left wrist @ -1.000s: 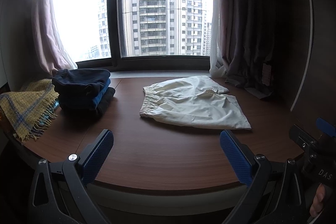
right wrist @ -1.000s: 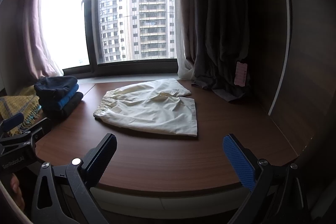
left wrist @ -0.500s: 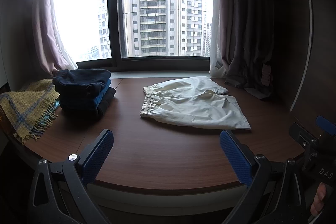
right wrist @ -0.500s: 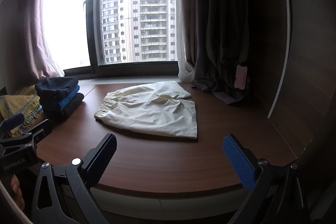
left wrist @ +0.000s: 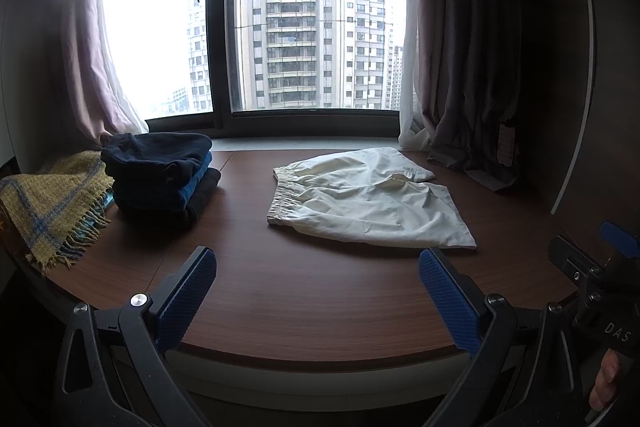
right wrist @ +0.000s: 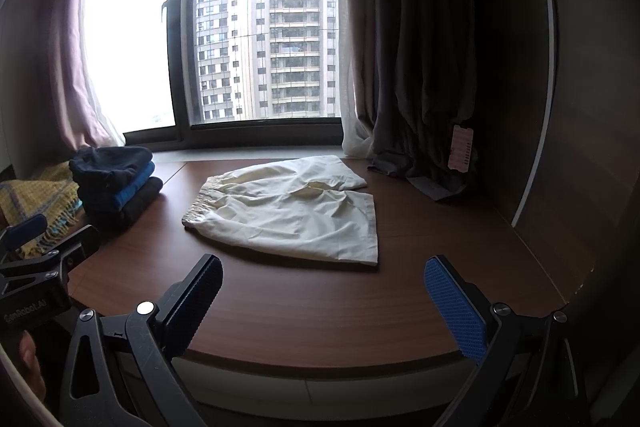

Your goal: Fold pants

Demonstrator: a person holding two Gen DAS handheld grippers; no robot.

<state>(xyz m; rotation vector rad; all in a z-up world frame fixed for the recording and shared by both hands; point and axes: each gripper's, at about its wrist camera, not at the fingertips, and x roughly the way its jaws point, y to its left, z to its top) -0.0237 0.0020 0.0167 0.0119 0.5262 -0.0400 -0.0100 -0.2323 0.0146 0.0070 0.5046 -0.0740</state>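
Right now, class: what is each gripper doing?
Left gripper: open, holding nothing.
Right gripper: open, holding nothing.

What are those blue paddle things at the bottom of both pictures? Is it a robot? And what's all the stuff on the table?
No robot here. A person holds a grabbing tool in each hand, and each tool carries its own camera. One picture looks out from the left gripper, the other from the right gripper. The blue paddles are their fingers, spread wide open and holding nothing. On the brown table lie cream shorts, spread flat and not folded yet. To the left sits a stack of folded dark clothes, and beside that a yellow fringed blanket. Behind is a big window with curtains.
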